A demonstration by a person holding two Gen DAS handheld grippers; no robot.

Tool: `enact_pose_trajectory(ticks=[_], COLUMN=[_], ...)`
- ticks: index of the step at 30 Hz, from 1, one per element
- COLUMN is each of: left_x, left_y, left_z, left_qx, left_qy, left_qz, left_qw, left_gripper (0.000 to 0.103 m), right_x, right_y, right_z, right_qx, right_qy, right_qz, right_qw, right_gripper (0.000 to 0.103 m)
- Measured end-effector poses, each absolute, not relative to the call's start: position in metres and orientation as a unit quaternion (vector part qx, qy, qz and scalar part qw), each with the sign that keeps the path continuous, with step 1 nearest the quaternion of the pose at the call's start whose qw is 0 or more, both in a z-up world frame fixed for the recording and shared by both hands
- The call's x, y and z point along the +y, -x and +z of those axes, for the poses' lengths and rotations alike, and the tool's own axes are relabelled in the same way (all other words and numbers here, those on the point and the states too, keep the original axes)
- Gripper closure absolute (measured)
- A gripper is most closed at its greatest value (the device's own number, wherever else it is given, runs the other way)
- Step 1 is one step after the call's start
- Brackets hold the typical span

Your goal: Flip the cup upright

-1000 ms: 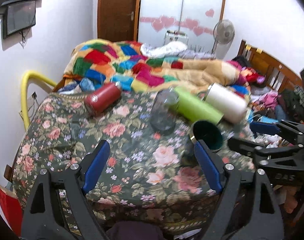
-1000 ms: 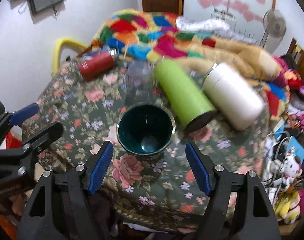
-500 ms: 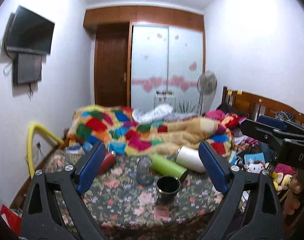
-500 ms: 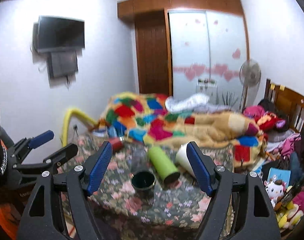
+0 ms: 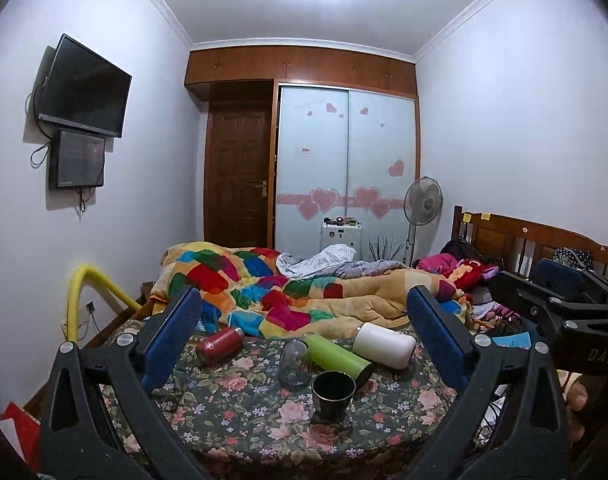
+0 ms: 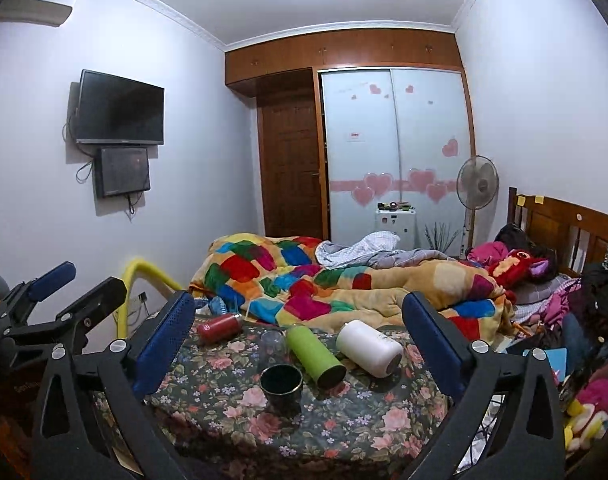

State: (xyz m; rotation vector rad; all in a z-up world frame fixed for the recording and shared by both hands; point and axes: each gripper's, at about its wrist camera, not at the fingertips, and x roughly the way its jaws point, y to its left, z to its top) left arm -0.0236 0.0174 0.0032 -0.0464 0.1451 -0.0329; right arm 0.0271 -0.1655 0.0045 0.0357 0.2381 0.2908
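Observation:
A dark cup (image 5: 333, 394) with a gold rim stands upright, mouth up, on the floral-covered surface (image 5: 240, 420); it also shows in the right wrist view (image 6: 281, 385). My left gripper (image 5: 304, 340) is open and empty, well back from and above the cup. My right gripper (image 6: 300, 340) is open and empty, equally far back. The right gripper's body shows at the right edge of the left wrist view (image 5: 563, 312), and the left gripper's body at the left edge of the right wrist view (image 6: 56, 308).
Behind the cup stand a clear glass (image 5: 293, 363) and lie a green bottle (image 5: 337, 356), a white bottle (image 5: 383, 345) and a red bottle (image 5: 220, 345). A patchwork blanket (image 5: 288, 292) lies behind. A yellow rail (image 5: 92, 288) is left, clutter (image 6: 575, 360) right.
Both grippers have pulled far back and up from the cup, so it now looks small and distant. The cup stays upright in the same spot. Both jaws remain open.

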Motion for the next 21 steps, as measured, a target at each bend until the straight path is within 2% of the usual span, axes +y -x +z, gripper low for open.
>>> enact_pose_trajectory(ticks=[21], left_x=[0.020], left_y=[0.021], left_z=[-0.003], left_qx=[0.085], left_qy=[0.032], left_qz=[-0.014], left_qw=[0.996], left_gripper=[0.000], right_x=[-0.167], right_y=[-0.012], right_z=[0.001], right_qx=[0.125], right_qy=[-0.005], right_qz=[0.153], right_qw=[0.980], right_gripper=[0.000])
